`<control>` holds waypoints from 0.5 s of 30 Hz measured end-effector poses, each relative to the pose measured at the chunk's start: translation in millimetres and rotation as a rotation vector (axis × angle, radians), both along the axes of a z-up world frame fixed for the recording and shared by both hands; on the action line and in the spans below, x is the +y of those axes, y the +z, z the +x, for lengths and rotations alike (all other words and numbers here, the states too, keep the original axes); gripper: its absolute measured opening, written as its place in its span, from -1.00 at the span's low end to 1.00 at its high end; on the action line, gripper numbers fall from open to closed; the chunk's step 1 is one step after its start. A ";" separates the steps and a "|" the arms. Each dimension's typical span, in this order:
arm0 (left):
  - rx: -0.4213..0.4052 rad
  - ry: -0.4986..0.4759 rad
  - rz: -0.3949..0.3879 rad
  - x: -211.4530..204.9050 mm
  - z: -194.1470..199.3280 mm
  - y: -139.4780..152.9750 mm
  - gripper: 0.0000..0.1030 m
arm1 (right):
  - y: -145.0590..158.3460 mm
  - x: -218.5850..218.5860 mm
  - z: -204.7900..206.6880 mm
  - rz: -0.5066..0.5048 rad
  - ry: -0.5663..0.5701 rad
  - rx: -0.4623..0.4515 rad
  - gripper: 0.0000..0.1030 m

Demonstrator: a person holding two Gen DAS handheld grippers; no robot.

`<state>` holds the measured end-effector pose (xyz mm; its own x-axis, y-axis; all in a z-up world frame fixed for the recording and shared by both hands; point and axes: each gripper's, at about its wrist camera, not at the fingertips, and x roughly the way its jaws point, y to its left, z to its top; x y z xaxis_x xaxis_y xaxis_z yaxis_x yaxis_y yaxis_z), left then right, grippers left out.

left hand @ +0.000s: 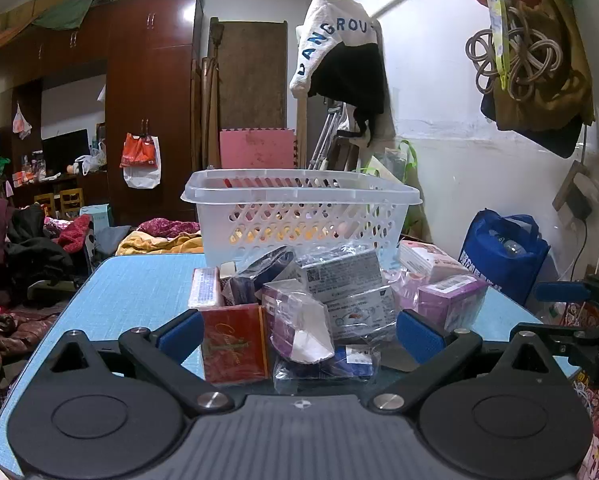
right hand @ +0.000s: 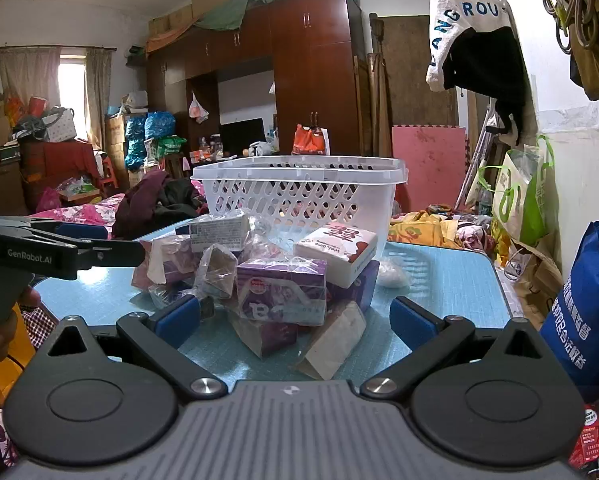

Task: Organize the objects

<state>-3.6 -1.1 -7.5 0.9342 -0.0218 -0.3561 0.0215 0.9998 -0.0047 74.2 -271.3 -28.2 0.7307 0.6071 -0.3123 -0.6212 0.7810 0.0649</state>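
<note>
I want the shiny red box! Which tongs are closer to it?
Left. The left tongs sit open right at the red box, beside their left finger. The right tongs are off to the side, facing a purple box.

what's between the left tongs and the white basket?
In the left wrist view, a pile of small boxes covers that stretch: a red box nearest the open left tongs, then plastic-wrapped packs reaching the white basket. No bare table between.

Heap of small wrapped boxes (left hand: 299, 304) before an upright white lattice basket (left hand: 299, 216) on blue table (left hand: 131, 292).
</note>
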 end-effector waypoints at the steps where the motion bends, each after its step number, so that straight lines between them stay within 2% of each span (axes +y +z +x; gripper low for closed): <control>1: 0.001 -0.001 -0.001 0.0 0.0 -0.3 1.00 | -0.1 0.0 0.0 -0.001 0.001 0.000 1.00; 15: 0.010 -0.006 -0.002 -0.5 1.5 -2.7 1.00 | -1.8 1.7 -0.3 -0.011 0.012 -0.002 1.00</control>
